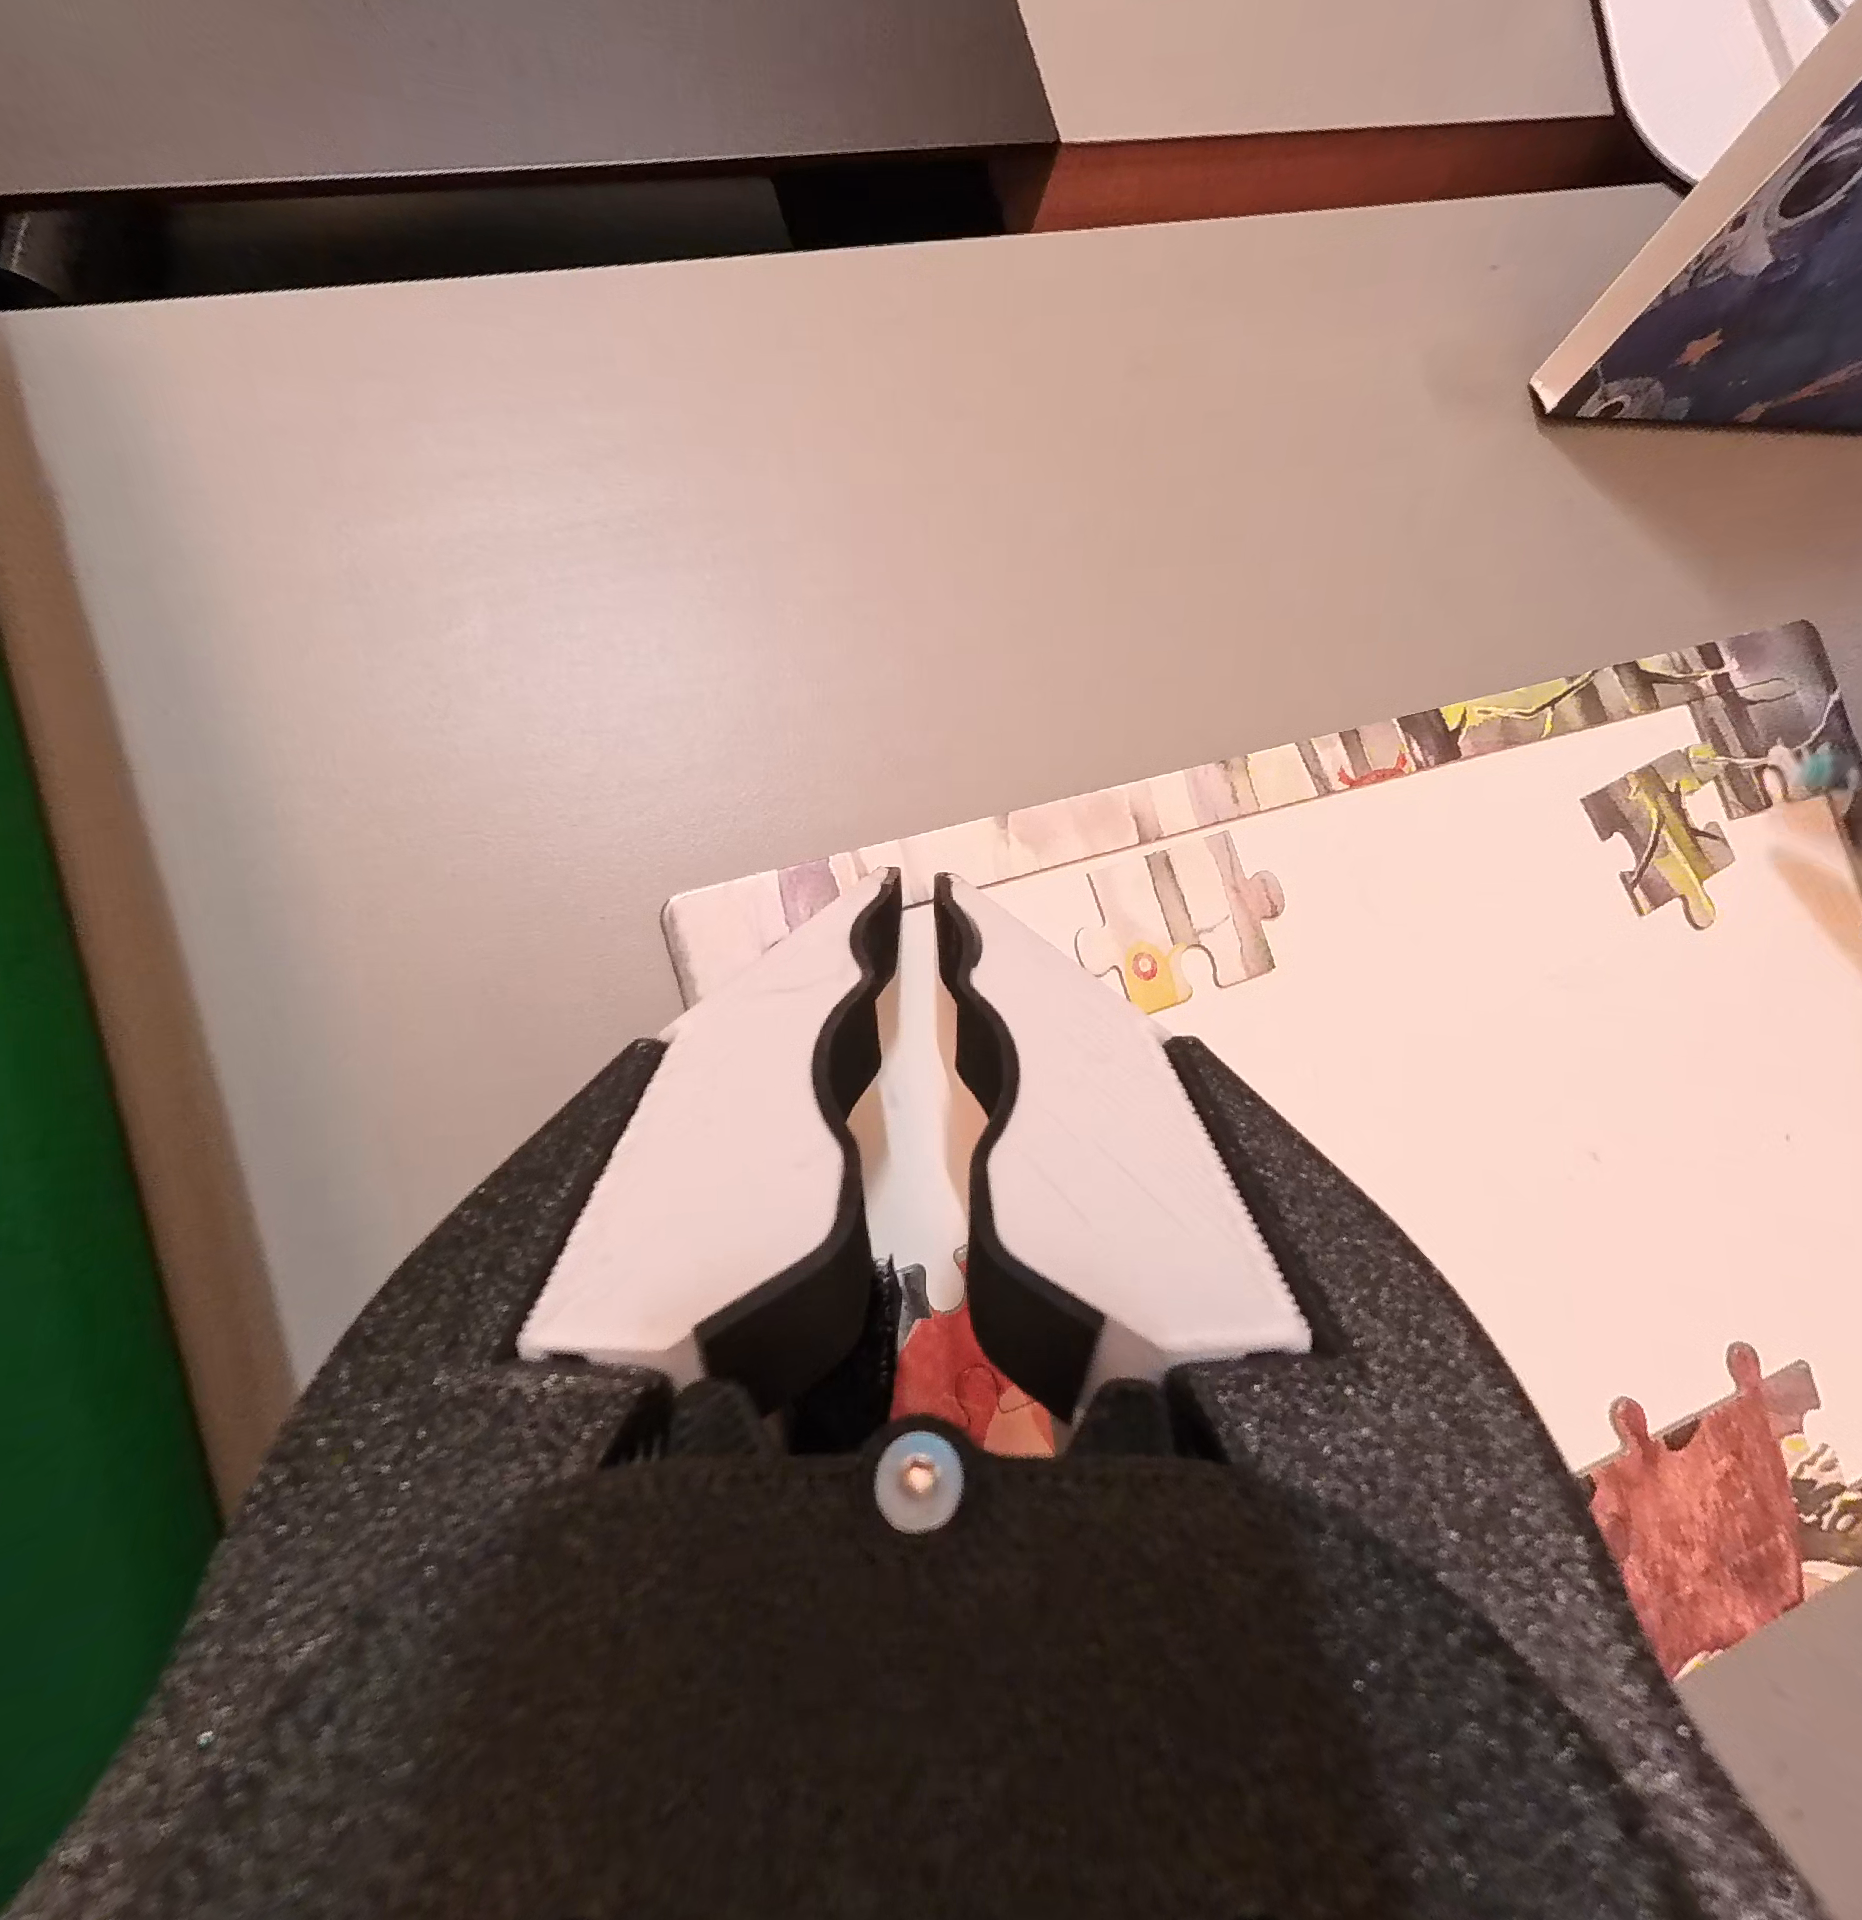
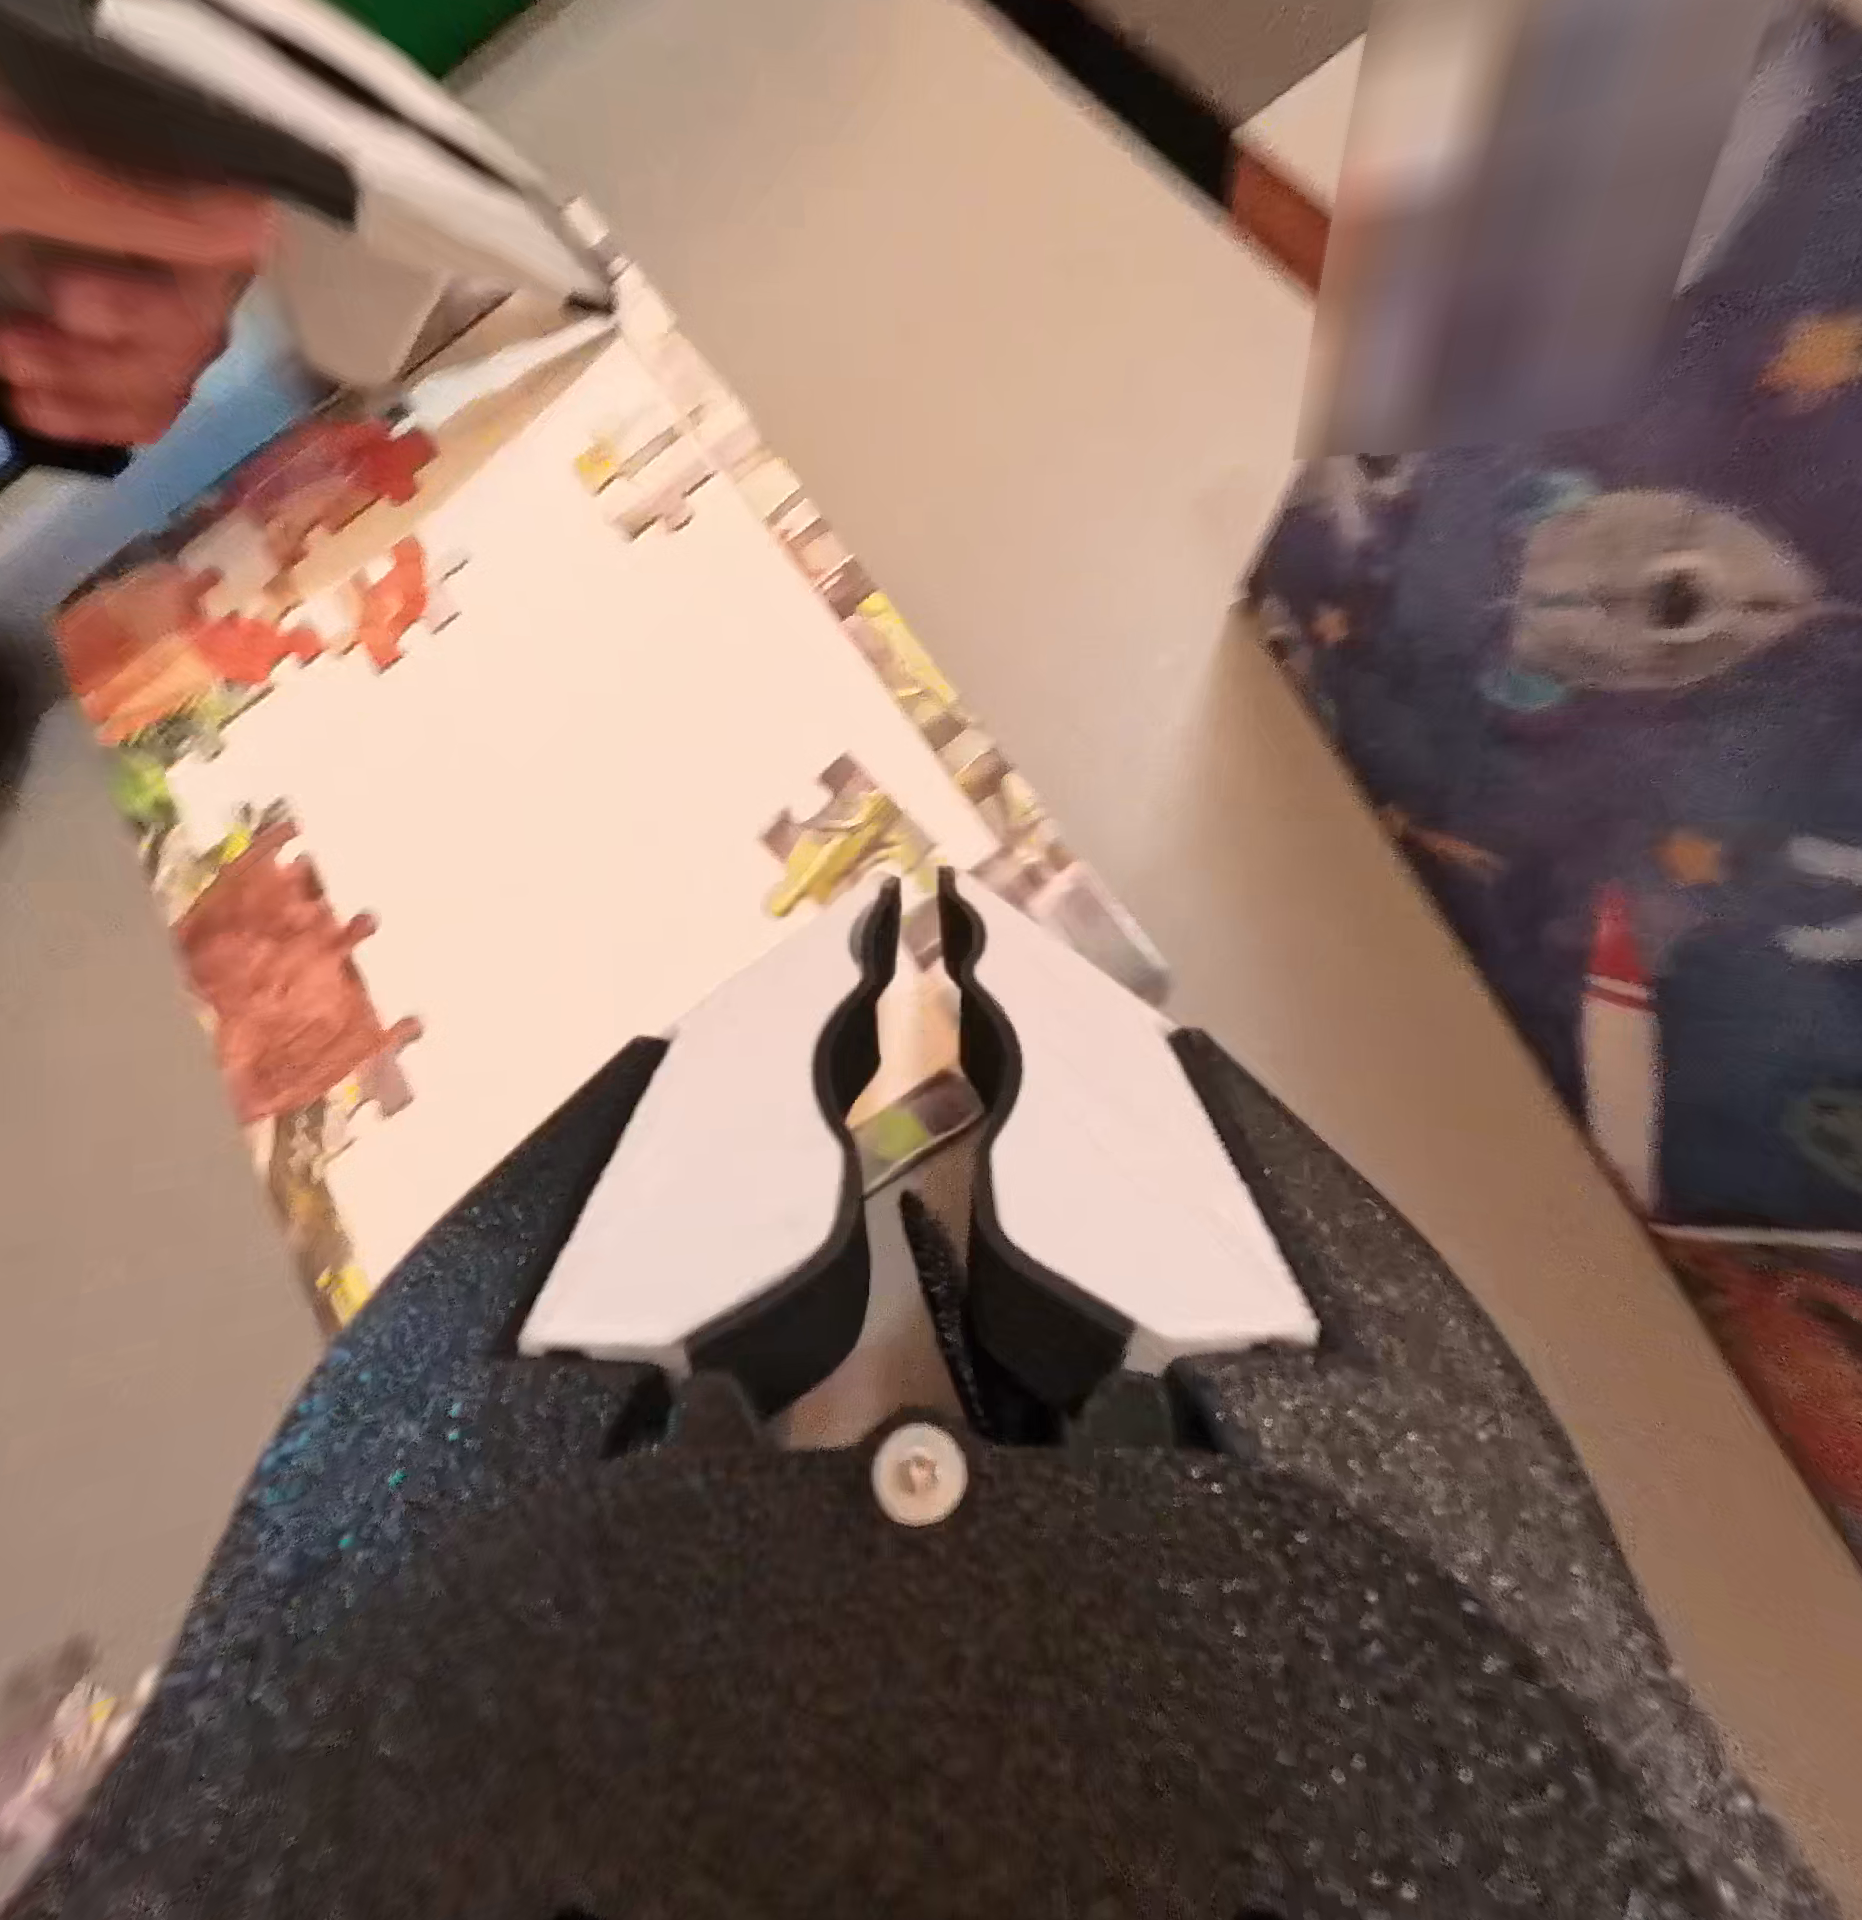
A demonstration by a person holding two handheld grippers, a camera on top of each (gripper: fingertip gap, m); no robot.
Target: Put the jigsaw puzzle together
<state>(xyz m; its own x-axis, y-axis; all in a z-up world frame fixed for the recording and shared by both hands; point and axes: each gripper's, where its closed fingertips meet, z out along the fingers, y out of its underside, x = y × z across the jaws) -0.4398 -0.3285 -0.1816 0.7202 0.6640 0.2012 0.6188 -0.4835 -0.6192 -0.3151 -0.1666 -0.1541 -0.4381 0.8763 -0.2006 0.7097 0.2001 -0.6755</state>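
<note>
Your left tool (image 1: 916, 883) hangs over the near left corner of the puzzle board (image 1: 1426, 1091), its fingers drawn close with only a narrow slit between the tips and nothing held between them. Through the gap at the base of its fingers you look down on joined red pieces (image 1: 942, 1371) lying on the board. To the right of that tool a pale piece with a yellow spot (image 1: 1181, 930) lies on the white tray area, farther right a grey and yellow piece (image 1: 1654, 842) sits by the far right corner, and a dark red cluster (image 1: 1716, 1496) fills the near right edge. Your right tool (image 2: 916, 888) is blurred by motion; its fingers are almost together, with a slim gap at the tips, and whether it grips anything you cannot tell. It sits over the board's corner (image 2: 1062, 914), with a yellow-grey piece (image 2: 844, 842) just left of its tips. Right of it stands the dark blue puzzle box (image 2: 1633, 831) on the desk (image 2: 1010, 416); the left tool (image 2: 418, 177) shows far off to the upper left.
</note>
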